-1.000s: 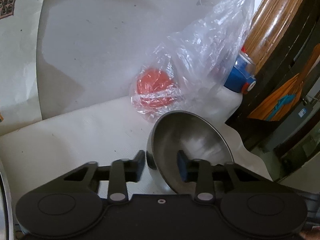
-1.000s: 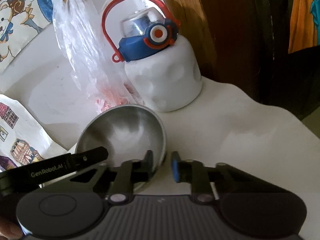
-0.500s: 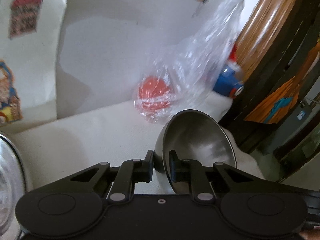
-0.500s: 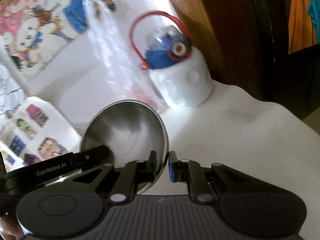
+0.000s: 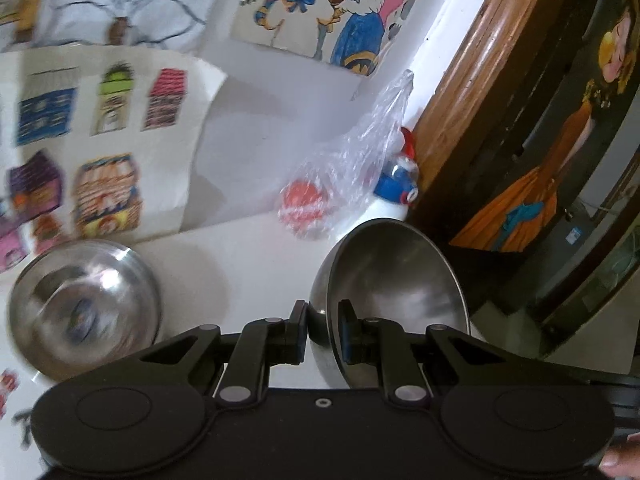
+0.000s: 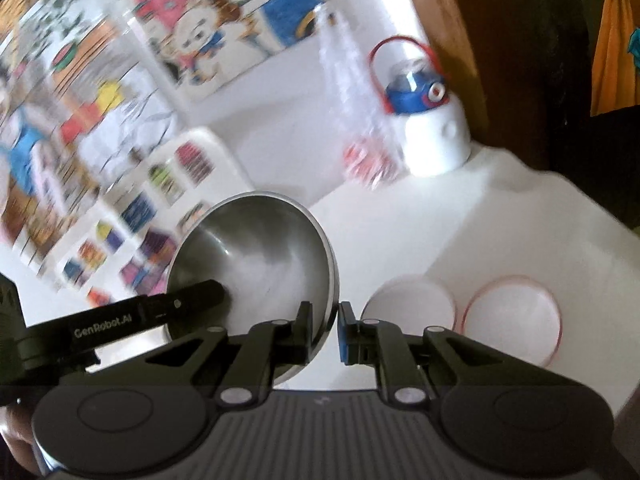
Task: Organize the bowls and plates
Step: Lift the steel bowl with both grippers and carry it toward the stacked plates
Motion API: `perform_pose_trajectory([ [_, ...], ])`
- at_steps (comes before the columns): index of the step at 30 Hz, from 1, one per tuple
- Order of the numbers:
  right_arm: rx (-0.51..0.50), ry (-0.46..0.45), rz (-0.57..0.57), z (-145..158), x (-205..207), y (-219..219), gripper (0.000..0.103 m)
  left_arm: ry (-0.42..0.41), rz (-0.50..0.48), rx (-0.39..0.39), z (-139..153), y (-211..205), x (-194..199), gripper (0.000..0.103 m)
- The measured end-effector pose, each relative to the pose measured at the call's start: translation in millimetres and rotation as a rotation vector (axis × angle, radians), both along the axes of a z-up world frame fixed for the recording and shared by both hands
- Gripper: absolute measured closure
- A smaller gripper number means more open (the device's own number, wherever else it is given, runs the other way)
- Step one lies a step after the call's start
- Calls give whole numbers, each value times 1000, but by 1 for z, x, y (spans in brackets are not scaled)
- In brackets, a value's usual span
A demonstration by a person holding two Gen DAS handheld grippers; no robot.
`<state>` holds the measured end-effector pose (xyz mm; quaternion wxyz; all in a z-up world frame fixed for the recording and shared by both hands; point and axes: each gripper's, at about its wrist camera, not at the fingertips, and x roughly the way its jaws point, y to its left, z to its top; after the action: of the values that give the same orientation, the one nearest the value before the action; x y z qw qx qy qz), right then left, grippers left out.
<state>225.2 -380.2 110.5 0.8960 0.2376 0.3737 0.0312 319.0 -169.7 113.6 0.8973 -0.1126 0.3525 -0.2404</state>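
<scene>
While both grippers clamp opposite sides of its rim, the steel bowl (image 5: 394, 280) hangs tilted on edge above the white table (image 5: 256, 248), open side facing right in the left wrist view and left in the right wrist view. Left gripper (image 5: 323, 326) jaws are narrow, pinching the bowl's rim between the pads; right gripper (image 6: 334, 330) jaws are narrow too, pinching the far rim of the same bowl (image 6: 256, 264). Left gripper's black body, lettered "GenRobot.AI", reaches into the bowl's left side in the right wrist view.

Second steel bowl (image 5: 86, 306) sits upright on the table, well apart to the left, blurred. Two white round dishes with reddish rims, one (image 6: 408, 300) just right of the right jaws and the other (image 6: 514, 316) beside it, lie flat on the table.

Clear plastic bag (image 5: 360, 172) with something red inside stands at the back, touching or just beside a white bottle with blue and red lid (image 6: 430, 120). Cartoon posters (image 5: 320, 8) and sticker sheets (image 5: 80, 152) cover the wall behind. Wooden door frame (image 5: 472, 92) runs along the right. A fingertip (image 5: 620, 462) shows at the lower right corner.
</scene>
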Motion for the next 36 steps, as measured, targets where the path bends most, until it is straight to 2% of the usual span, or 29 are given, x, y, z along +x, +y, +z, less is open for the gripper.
perform_pose_trajectory([
  [6, -17, 0, 31, 0, -42, 41, 88, 19, -3, 4, -8, 40, -50, 86],
  [9, -28, 29, 47, -4, -56, 60, 88, 3, -8, 35, -13, 53, -69, 86],
  [17, -27, 110, 111, -26, -81, 108, 88, 35, -28, 72, -29, 93, -104, 86],
  [25, -13, 195, 206, -50, -82, 147, 86, 96, -17, 127, -54, 134, -120, 86],
  [36, -9, 262, 252, -68, -70, 164, 86, 152, -25, 195, -86, 158, -127, 86],
])
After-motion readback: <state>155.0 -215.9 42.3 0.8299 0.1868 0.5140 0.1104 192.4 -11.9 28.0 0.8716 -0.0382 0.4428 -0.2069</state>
